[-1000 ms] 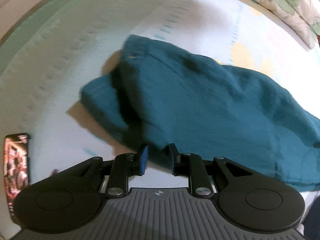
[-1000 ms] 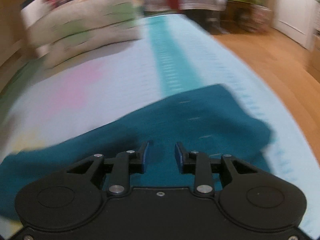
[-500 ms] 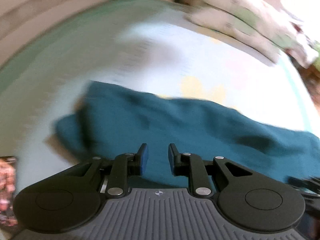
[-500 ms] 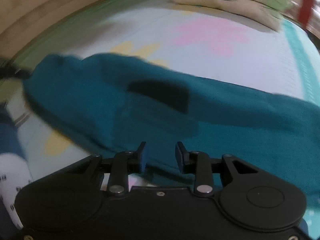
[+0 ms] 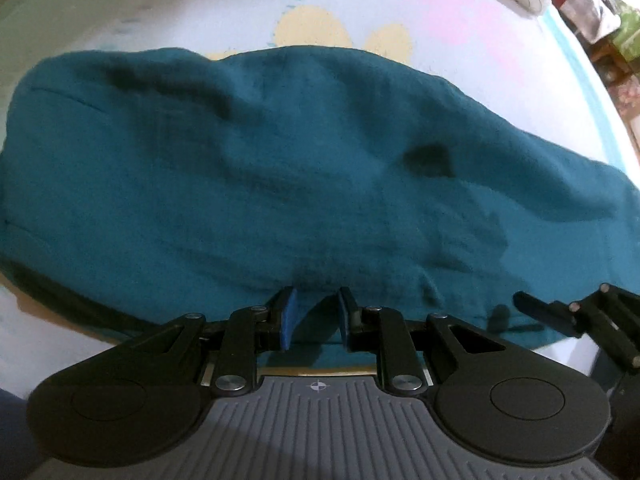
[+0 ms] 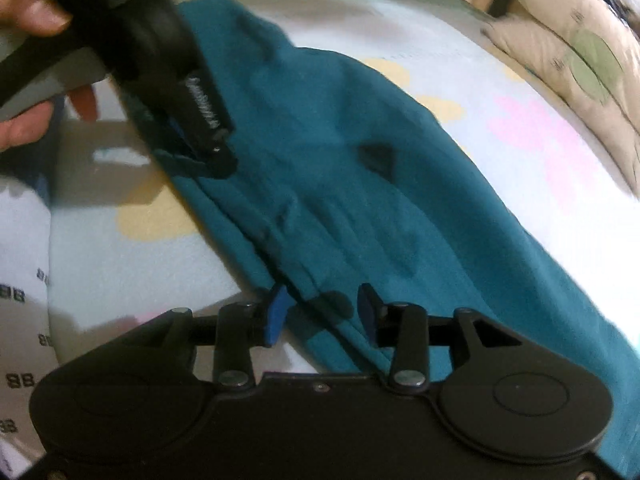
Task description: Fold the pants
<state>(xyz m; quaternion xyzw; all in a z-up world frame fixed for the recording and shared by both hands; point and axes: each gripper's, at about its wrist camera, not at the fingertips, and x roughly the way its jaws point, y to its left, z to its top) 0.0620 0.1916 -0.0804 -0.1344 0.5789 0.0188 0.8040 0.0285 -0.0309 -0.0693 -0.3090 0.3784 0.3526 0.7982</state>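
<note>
**Both grippers at the near hem, ready to pinch**

Step in hand, by my read: grab the near long edge of the pants w/ both grippers and carry it over. To do it well: get both layers of the edge fully between the pads before closing, pinch at matching spots along the hem so the fold line stays straight, lift only enough to clear, and lay it flush to the far edge w/o dragging the bottom layer across the sheet.

Nearest, the right gripper (image 6: 322, 312): jaws about half open and have just been opening. The hem ridge of the pants (image 6: 360, 208) runs between the pads; the left pad sits at the edge, but I see no pinch. Not gripping yet.

Left gripper (image 5: 314, 316): jaws narrowly apart, set over the near edge. Cloth shows in the gap, pads not visibly pressing, so nothing held.

The teal pants lie lengthwise, rumpled, with a dark patch mid-cloth, flat on the bed sheet (image 5: 480, 28) w/ its yellow and pink flower print. A hand (image 6: 28, 12) shows on the left gripper's handle. Farthest: pillows (image 6: 580, 52) at the bed's far side.
</note>
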